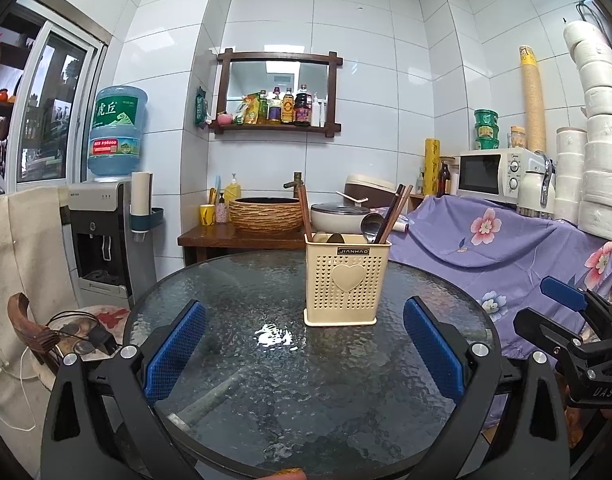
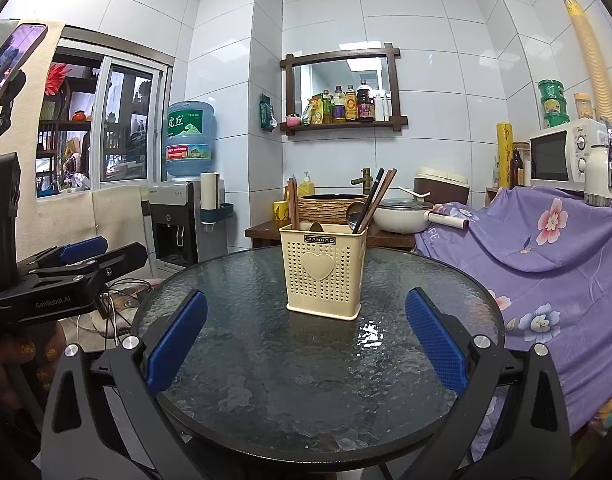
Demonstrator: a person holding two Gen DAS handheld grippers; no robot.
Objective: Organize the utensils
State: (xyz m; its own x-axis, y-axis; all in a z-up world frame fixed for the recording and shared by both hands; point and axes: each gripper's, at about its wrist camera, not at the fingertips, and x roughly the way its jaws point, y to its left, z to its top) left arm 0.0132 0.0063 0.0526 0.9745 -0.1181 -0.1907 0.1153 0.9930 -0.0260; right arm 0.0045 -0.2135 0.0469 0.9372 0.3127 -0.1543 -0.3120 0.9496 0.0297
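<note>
A cream perforated utensil holder (image 1: 346, 280) with a heart on its front stands upright on the round glass table (image 1: 266, 400), also in the right wrist view (image 2: 324, 276). Chopsticks (image 1: 396, 212) and a metal spoon (image 1: 372, 226) stand inside it; they also show in the right wrist view, chopsticks (image 2: 376, 196) and spoon (image 2: 356, 212). My left gripper (image 1: 304, 348) is open and empty, well in front of the holder. My right gripper (image 2: 306, 344) is open and empty, also in front of it. The right gripper also shows at the left view's right edge (image 1: 566, 312).
A purple flowered cloth (image 1: 506, 248) covers furniture right of the table. Behind are a wooden stand with a woven basin (image 1: 266, 216), a white pot (image 1: 340, 216), a water dispenser (image 1: 106, 232) and a microwave (image 1: 494, 174). A chair with cables (image 1: 78, 332) stands left.
</note>
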